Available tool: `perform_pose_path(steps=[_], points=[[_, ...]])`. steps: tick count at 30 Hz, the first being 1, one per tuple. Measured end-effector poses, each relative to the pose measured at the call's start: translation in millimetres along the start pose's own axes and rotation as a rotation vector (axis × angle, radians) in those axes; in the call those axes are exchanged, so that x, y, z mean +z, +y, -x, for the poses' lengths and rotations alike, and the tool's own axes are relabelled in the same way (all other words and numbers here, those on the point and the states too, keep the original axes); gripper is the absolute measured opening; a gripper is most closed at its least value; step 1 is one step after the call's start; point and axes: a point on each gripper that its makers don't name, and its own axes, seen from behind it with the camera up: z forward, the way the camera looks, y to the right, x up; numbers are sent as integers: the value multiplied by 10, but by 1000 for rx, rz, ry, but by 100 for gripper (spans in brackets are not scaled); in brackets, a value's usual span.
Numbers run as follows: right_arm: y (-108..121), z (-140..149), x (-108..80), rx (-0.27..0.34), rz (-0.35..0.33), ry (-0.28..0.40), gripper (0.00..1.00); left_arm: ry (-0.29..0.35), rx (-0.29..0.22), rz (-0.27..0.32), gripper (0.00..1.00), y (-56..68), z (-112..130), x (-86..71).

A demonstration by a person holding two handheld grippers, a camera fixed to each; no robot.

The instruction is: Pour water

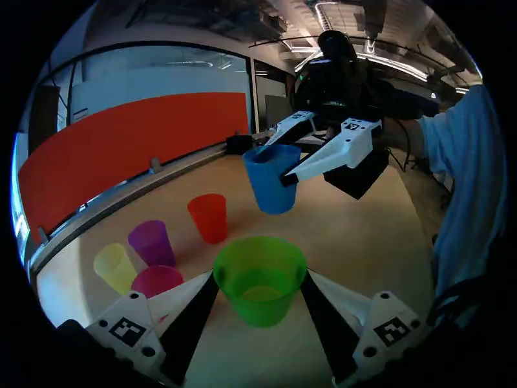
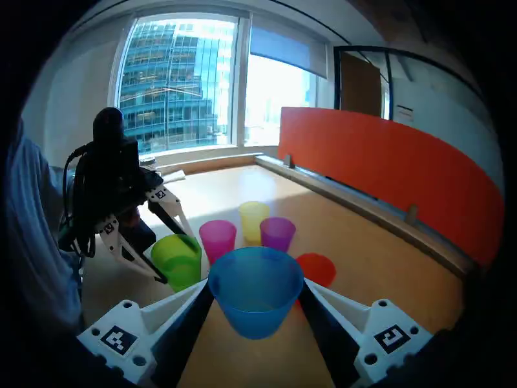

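My left gripper (image 1: 260, 278) is shut on a green cup (image 1: 260, 291), which it holds upright near the table's front. Beyond it and higher, my right gripper (image 1: 273, 167) is shut on a blue cup (image 1: 271, 184), slightly tilted above the table. In the right gripper view the blue cup (image 2: 256, 301) sits between the right gripper's (image 2: 256, 288) fingers. To its left there, the left gripper (image 2: 176, 258) holds the green cup (image 2: 176, 262). I cannot make out water in either cup.
On the wooden table (image 1: 362, 239) stand a red cup (image 1: 209, 216), a purple cup (image 1: 152, 242), a yellow cup (image 1: 115, 266) and a magenta cup (image 1: 157, 281). An orange partition (image 1: 129, 142) lines the table's far edge. A person's light sleeve (image 1: 465, 194) is at the right.
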Motion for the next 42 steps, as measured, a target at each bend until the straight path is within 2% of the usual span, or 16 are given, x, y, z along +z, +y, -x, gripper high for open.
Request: perform_pose_path(steps=[13, 27, 36, 42], points=[[-50, 255, 101, 1, -13, -42, 92, -39, -2, -20, 86, -18, 241, 56], [-138, 450, 171, -1, -23, -74, 92, -40, -23, -17, 86, -47, 297, 68], [-176, 531, 208, 14, -31, -91, 92, -94, 14, -1, 86, -47, 386, 63], [-210, 589, 224, 15, -36, -98, 92, -109, 15, 5, 86, -43, 401, 67]])
